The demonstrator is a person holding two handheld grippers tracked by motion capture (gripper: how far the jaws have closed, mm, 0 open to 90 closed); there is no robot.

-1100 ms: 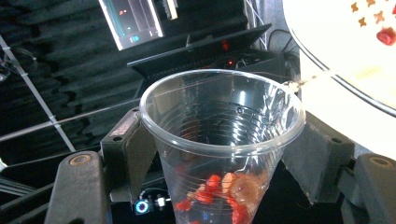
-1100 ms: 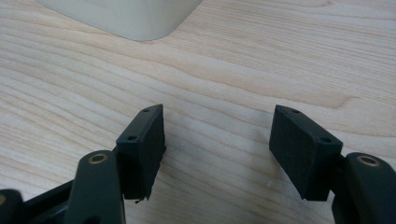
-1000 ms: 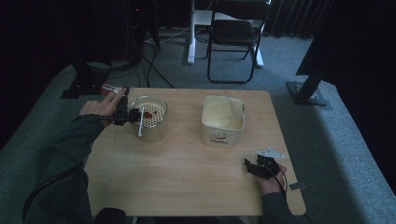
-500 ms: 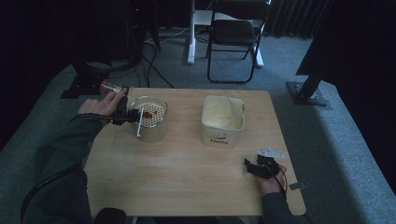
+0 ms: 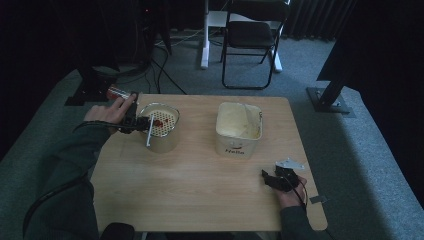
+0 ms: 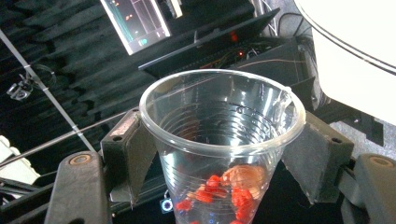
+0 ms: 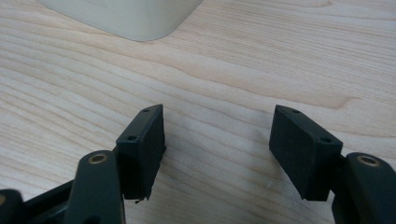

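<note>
Left gripper [image 6: 219, 154] clenched on cup [image 6: 222, 140], now tipped further over far-left strainer [image 5: 159, 120]; red bits [image 5: 158, 122] landed there, some left in cup, pouring unfinished. Right gripper [image 7: 217, 149] released, resting near right.

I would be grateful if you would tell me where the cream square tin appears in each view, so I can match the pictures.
High view: the cream square tin stands right of centre on the wooden table.
Left gripper view: a pale curved body fills the top right corner; I cannot tell whether it is the tin.
Right gripper view: its rounded lower corner shows at top left.
Shared landmark: the wooden table.
</note>
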